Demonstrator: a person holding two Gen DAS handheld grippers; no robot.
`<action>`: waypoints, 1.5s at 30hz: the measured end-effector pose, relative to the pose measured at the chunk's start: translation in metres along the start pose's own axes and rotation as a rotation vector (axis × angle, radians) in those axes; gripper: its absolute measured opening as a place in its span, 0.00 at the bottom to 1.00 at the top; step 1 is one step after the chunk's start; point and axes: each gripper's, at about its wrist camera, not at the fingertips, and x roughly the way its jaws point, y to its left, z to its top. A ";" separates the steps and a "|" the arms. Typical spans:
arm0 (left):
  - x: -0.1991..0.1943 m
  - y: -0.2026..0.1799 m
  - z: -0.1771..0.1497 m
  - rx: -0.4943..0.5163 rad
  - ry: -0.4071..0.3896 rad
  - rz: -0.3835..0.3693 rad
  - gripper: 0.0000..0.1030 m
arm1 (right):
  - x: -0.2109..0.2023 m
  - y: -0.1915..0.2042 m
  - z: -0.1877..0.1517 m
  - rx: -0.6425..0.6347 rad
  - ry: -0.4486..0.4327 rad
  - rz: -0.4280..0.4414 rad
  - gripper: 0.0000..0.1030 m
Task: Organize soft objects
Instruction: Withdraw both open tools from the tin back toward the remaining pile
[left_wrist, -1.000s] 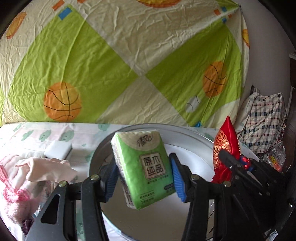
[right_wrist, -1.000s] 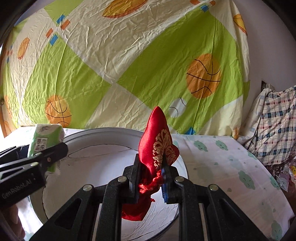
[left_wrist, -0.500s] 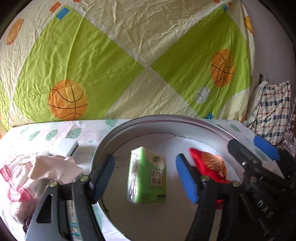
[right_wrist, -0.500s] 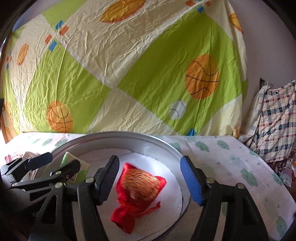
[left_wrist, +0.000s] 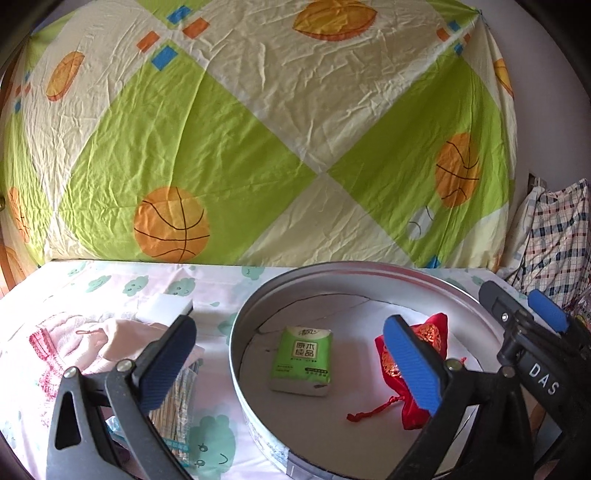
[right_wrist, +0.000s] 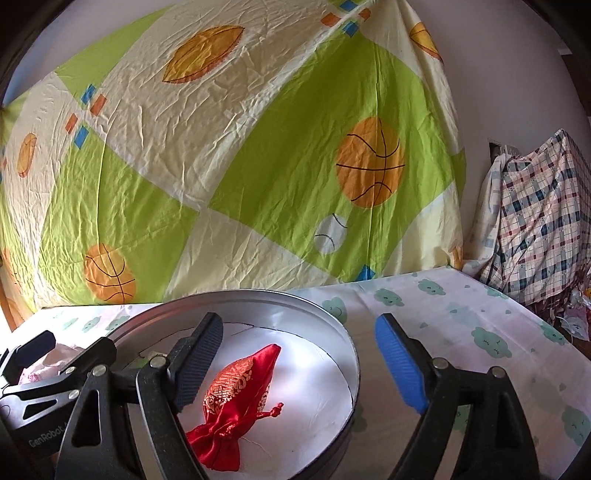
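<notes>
A green tissue pack (left_wrist: 302, 360) lies flat inside the round metal tin (left_wrist: 236, 354). A red satin pouch with gold embroidery (left_wrist: 424, 354) lies to its right in the same tin; it also shows in the right wrist view (right_wrist: 236, 391), inside the tin (right_wrist: 347, 354). My left gripper (left_wrist: 291, 363) is open and empty, raised above the tin's left side. My right gripper (right_wrist: 299, 363) is open and empty above the pouch; it shows at the right of the left wrist view (left_wrist: 524, 317).
Pink cloth items (left_wrist: 77, 343) and a white block (left_wrist: 171, 306) lie on the table left of the tin, with a striped packet (left_wrist: 181, 391) beside it. A basketball-print sheet (left_wrist: 258, 147) hangs behind. A plaid bundle (right_wrist: 539, 221) sits at the far right.
Both grippers opened and let go: the tissue pack and the red pouch dropped into the tin. Both grippers then rose and drew back.
</notes>
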 end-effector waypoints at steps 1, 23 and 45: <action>-0.001 -0.001 -0.001 0.011 -0.003 0.001 1.00 | -0.001 0.000 0.000 0.001 -0.003 0.000 0.84; -0.017 0.027 -0.009 0.049 -0.022 0.065 1.00 | -0.041 0.000 0.000 0.037 -0.208 -0.138 0.83; -0.015 0.096 -0.011 -0.019 0.030 0.092 1.00 | -0.072 0.062 -0.012 0.032 -0.264 -0.086 0.83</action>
